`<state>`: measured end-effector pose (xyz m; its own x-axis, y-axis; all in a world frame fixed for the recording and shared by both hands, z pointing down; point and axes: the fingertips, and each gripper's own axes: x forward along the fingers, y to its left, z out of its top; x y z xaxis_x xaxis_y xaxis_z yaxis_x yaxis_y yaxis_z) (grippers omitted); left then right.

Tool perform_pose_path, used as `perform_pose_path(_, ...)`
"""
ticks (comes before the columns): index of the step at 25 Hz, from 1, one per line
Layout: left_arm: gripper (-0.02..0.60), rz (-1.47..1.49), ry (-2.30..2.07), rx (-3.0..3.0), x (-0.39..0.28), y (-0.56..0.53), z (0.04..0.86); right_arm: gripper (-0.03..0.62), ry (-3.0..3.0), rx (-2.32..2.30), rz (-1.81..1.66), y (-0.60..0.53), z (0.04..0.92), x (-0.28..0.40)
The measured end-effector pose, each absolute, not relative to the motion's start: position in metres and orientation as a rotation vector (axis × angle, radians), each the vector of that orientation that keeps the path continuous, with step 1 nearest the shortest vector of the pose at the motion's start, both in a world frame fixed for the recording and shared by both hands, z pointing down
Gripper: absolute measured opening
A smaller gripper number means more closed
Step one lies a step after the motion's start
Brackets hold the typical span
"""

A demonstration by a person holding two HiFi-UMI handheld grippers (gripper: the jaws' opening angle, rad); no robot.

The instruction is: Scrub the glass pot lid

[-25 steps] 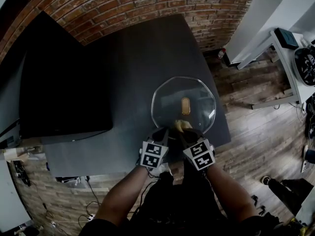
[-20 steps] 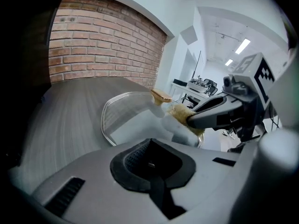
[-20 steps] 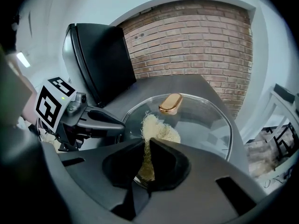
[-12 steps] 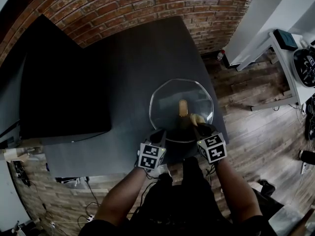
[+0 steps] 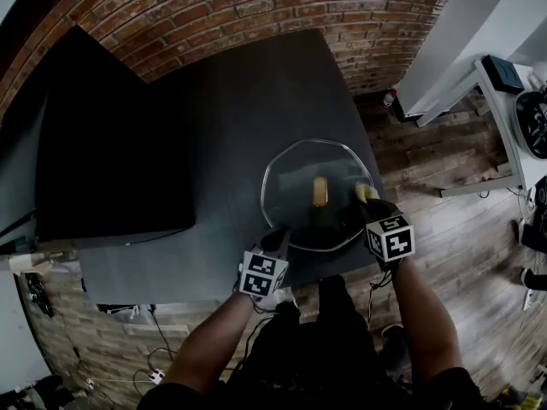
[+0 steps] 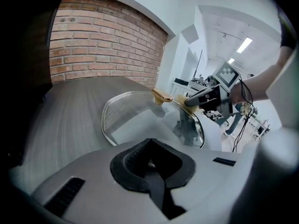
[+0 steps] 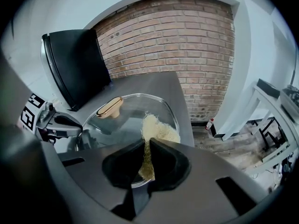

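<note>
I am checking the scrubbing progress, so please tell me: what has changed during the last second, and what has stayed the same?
The right gripper, shut on the yellow scrub pad, slid across the near part of the glass lid, from beside the left gripper to the lid's right edge. The left gripper stayed clamped on the near-left rim; the lid and its knob hardly moved.

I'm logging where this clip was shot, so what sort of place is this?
Probably a lab or workshop rather than a home kitchen: a bare brick wall, a white desk loaded with equipment, and cables trailing over the wood floor near the dark table holding the glass lid.
</note>
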<state>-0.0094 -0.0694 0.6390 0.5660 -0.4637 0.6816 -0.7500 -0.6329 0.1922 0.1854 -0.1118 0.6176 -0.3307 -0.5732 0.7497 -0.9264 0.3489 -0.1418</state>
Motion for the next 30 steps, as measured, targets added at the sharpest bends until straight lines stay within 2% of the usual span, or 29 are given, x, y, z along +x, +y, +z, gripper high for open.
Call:
perform_pose_path(17, 0.031, 0.794, -0.987, 2.311, -0.009, -0.07, 0.639, 0.043, -2.007, 1.214, 0.658, -0.174, 0.624, 0.201)
perform_pose_path(30, 0.031, 0.778, -0.987, 2.31, -0.01, -0.072, 0.639, 0.043, -2.028, 1.143, 0.592, -0.149, 0.618, 0.175)
